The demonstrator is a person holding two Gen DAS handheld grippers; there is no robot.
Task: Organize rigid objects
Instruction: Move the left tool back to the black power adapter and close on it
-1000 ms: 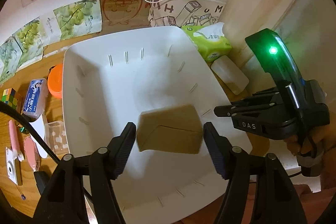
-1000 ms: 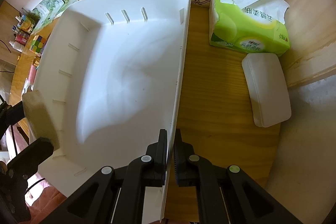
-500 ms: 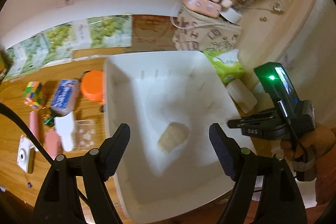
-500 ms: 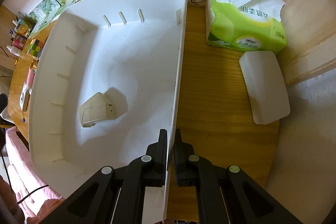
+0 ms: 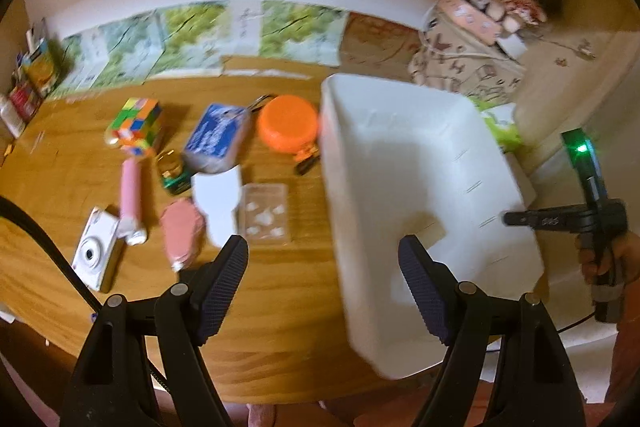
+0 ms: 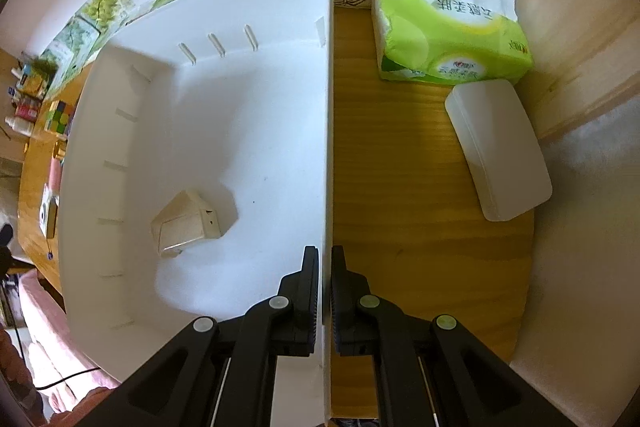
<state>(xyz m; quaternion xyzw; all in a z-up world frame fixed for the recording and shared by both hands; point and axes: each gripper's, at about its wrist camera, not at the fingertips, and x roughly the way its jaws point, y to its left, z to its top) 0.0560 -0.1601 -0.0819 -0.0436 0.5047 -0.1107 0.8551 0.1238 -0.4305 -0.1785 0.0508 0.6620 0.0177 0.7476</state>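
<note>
We have just let go of the beige box (image 6: 188,223): a second ago it sat between the fingers of our left gripper (image 5: 324,281), and now it lies on the floor of the white bin (image 6: 240,99), toward the near wall, tipped a little on one edge. The left fingers have been opening as they came away and now stand wide apart with nothing between them. In the left wrist view they have swung off the bin and hang over the bare wood of the table (image 5: 280,339), just left of the bin's left wall.

Our right gripper (image 6: 325,287) has not shifted. Its fingers are pinched shut on the bin's right wall (image 6: 329,131), one inside and one outside, steadying the bin.

So one rigid thing is stowed and the rest wait on the table left of the bin: the clear tray (image 5: 266,213) and the orange lid (image 5: 288,125) nearest it, then the white card (image 5: 218,201), the blue packet (image 5: 216,139), the pink case (image 5: 182,231), the pink tube (image 5: 132,195), the colour cube (image 5: 136,119) and, farthest from the bin, the white camera (image 5: 96,253). We judge the next pick will come from that group, likely one of the pieces closest to the open fingers, though motion blur leaves their edges soft.
</note>
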